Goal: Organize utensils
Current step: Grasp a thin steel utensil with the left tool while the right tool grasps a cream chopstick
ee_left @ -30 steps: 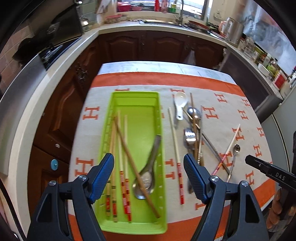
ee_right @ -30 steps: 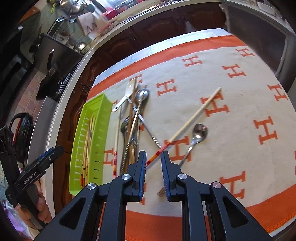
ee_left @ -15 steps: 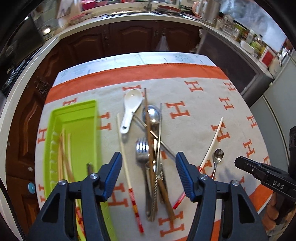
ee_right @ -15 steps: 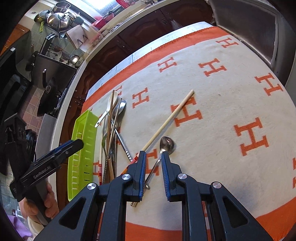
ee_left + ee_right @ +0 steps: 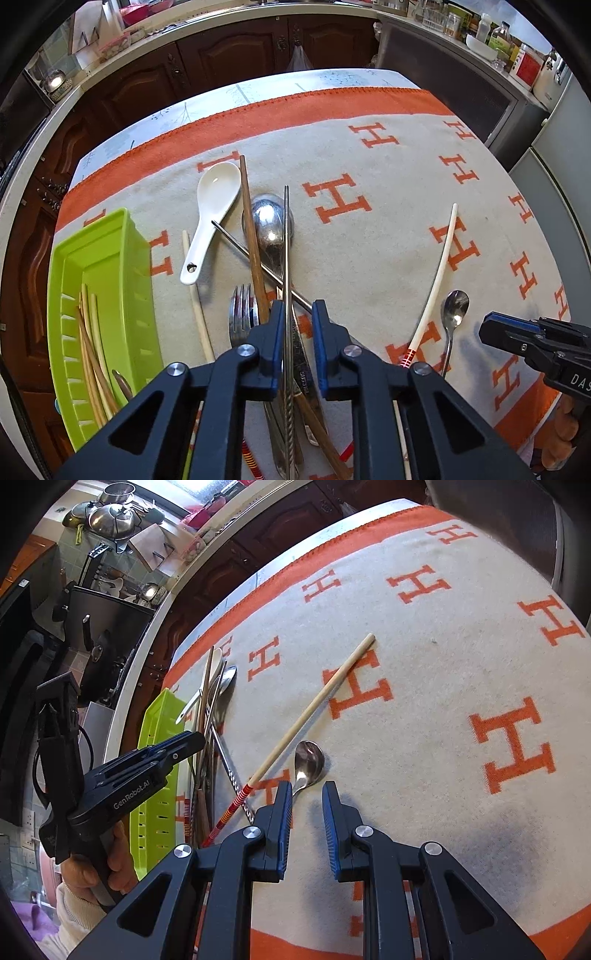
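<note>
Loose utensils lie in a pile on the orange-and-cream cloth (image 5: 388,229): a white ceramic spoon (image 5: 214,206), a large metal spoon (image 5: 271,221), a brown wooden chopstick (image 5: 251,236), a fork (image 5: 242,314) and two crossed metal chopsticks. My left gripper (image 5: 297,306) hangs low over the pile. Its jaws are closing around one metal chopstick (image 5: 286,240), with a gap still showing at the right pad. My right gripper (image 5: 306,786) hovers with a narrow empty gap just behind the small metal spoon (image 5: 308,760), whose handle runs under its left finger. A red-tipped pale chopstick (image 5: 314,709) lies beside that spoon.
A lime green tray (image 5: 142,295) at the left holds several chopsticks (image 5: 92,350) and a spoon handle. Another pale chopstick (image 5: 195,302) lies between the tray and the pile. Dark cabinets and a counter ring the table. A person's hand (image 5: 110,853) grips the left tool.
My left gripper swung right from above the tray to the pile, sank, and its jaws narrowed around a metal chopstick. My right gripper sank toward the small spoon, its gap unchanged.
</note>
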Motion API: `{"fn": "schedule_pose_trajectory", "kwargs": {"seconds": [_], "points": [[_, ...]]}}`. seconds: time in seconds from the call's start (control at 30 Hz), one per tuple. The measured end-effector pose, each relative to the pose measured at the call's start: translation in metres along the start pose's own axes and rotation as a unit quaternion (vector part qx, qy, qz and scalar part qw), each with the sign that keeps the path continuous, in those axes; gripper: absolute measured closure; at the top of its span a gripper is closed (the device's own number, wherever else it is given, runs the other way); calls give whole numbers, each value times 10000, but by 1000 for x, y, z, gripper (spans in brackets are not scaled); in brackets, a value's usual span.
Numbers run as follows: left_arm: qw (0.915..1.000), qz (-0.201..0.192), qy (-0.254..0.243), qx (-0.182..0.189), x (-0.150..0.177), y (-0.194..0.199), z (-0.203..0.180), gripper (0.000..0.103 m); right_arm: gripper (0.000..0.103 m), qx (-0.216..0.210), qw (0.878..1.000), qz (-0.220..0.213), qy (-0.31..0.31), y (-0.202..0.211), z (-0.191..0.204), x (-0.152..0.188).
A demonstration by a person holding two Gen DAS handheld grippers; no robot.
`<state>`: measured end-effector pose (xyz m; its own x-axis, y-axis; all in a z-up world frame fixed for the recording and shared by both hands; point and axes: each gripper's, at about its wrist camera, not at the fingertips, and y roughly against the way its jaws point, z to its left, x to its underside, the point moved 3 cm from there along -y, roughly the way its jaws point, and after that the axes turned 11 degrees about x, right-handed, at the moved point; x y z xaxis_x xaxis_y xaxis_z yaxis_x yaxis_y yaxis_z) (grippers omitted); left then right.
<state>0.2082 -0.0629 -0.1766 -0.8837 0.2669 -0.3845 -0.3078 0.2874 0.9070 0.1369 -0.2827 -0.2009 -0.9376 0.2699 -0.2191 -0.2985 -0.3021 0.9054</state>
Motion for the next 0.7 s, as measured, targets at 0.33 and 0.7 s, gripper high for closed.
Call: {"fn": "schedule_pose_trajectory", "kwargs": {"seconds": [0.33, 0.7], "points": [[9999, 89, -55, -34, -1, -12, 1, 91, 86, -77, 9999, 20, 99, -16, 5, -6], [9998, -134, 114, 67, -4, -11, 4, 100, 86, -399, 9990, -33, -180, -32, 14, -30]]}}
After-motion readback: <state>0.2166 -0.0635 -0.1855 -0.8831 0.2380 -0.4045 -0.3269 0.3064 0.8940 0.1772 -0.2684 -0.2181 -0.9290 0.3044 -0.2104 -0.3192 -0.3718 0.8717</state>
